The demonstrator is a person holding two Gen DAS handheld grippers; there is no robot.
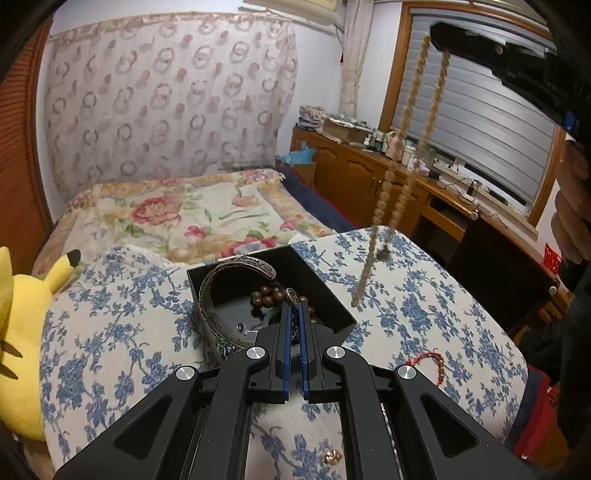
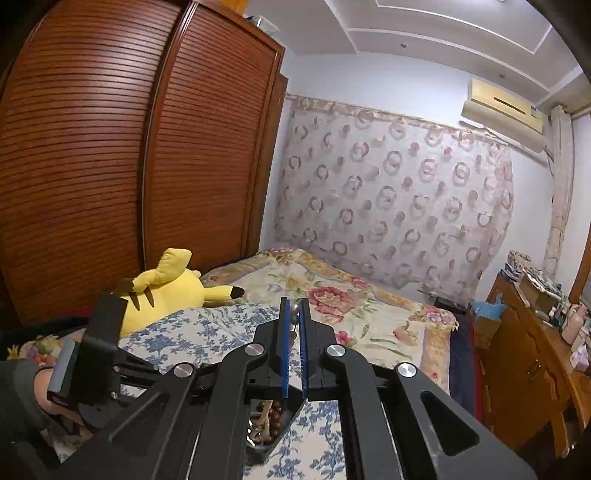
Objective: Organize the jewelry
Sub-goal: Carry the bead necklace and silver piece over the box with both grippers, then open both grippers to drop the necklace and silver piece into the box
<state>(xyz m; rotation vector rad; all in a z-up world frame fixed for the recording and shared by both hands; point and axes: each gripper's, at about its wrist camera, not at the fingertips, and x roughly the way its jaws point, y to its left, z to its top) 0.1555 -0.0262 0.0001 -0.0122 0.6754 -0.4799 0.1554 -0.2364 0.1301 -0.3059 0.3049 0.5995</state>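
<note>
Left wrist view: my left gripper [image 1: 295,314] points down over a black box [image 1: 207,275] on a table with a blue floral cloth [image 1: 424,306]. Its blue-padded jaws are nearly together, pinching a thin piece of jewelry whose silver ring [image 1: 291,294] pokes out at the tips; I cannot make out the rest of it. Inside the box, a silver cuff [image 1: 221,280] leans against the left wall and dark brown beads [image 1: 267,295] lie on the floor. At upper right, my right gripper [image 1: 436,35] is raised high, and a long strand of tan beads [image 1: 424,129] hangs from it in a loop, its tail dangling over the cloth right of the box. A red bracelet [image 1: 428,360] lies on the cloth near the right edge, and a small gold piece [image 1: 334,457] sits near the bottom. A yellow plush [image 1: 22,332] rests on the left, with a bed [image 1: 184,210] behind.

Right wrist view: the right jaws are narrow, gripping a bead [image 2: 294,314] of that strand at the tips. Below, between the arms, the box shows with beads inside.
</note>
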